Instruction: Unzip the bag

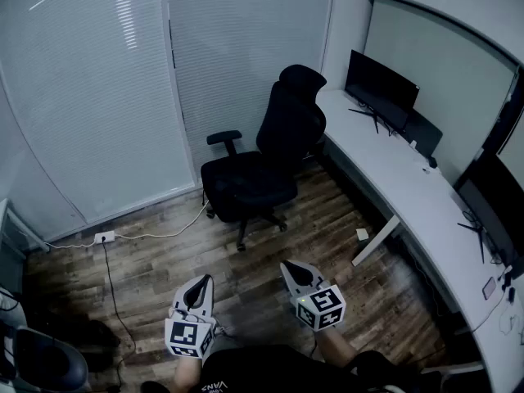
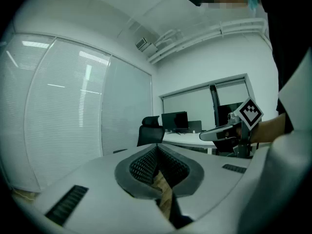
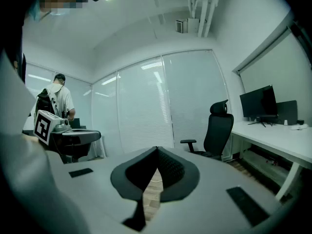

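— Left gripper (image 1: 199, 282)?
— Pressed together, pads meeting at the tips, nothing between. Held low over the wooden floor (image 1: 164, 260), pointing toward the black office chair (image 1: 262, 166).

— Right gripper (image 1: 292, 268)?
— Likewise closed tight and empty. Level with the left, apart from it, aimed the same way.

— Bag?
— Cannot place with certainty. Two candidates only. First, what looks like a dark backpack (image 3: 44, 100) on the back of a person (image 3: 61, 97) standing far off beyond the left gripper, as seen in the right gripper view; zip and contents too small to tell. Second, a dark lump (image 1: 86, 334) on the floor at the lower left of the head view, too dim to identify.

— Table (image 1: 393, 178)?
— White, curved, along the right wall. Carrying a black monitor (image 1: 381, 88) at the far end and a second monitor (image 1: 491, 211) nearer. Small items beside them, too small to name.

— Floor otherwise?
— White power strip (image 1: 104, 237) by the blinds, with a pale cable (image 1: 155, 236) running from it toward the chair.
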A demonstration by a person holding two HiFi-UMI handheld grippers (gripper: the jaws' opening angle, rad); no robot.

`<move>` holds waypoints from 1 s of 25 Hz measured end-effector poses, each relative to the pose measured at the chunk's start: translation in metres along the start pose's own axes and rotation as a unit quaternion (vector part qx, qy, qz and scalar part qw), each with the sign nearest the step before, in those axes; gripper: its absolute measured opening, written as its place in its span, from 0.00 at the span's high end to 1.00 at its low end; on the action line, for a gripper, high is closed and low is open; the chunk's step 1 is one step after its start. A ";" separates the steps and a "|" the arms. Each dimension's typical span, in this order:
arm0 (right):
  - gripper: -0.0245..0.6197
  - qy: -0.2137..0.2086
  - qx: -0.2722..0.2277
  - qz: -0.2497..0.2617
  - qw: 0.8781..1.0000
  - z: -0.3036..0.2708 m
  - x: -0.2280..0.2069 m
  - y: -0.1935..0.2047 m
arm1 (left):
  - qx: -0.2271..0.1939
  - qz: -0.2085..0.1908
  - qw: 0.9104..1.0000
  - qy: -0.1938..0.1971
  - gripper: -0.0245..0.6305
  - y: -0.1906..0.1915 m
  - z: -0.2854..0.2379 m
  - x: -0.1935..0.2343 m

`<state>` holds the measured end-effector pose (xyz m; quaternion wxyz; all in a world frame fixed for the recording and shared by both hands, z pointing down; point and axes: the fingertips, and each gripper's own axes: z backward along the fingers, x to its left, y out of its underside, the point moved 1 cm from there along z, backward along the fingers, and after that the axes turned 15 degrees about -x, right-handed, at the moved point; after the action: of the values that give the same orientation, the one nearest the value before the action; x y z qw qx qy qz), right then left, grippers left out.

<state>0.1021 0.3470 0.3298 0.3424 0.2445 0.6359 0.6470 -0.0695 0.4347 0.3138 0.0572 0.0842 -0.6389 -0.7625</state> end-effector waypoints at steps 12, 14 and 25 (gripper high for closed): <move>0.89 -0.006 0.007 -0.059 0.998 -0.045 -0.016 0.021 | 0.025 0.007 1.000 0.017 0.93 0.028 -0.041 0.028; 0.89 0.004 0.010 -0.059 0.998 -0.058 -0.022 0.025 | 0.033 0.008 0.999 0.023 0.93 0.037 -0.053 0.039; 0.73 0.057 0.045 -0.073 0.995 -0.158 -0.065 0.061 | 0.081 0.018 0.992 0.091 0.78 0.093 -0.143 0.108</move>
<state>0.0172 0.1975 0.3861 0.3404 0.1755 0.6992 0.6037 -0.1482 0.2591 0.3746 0.1214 0.1463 -0.6921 -0.6963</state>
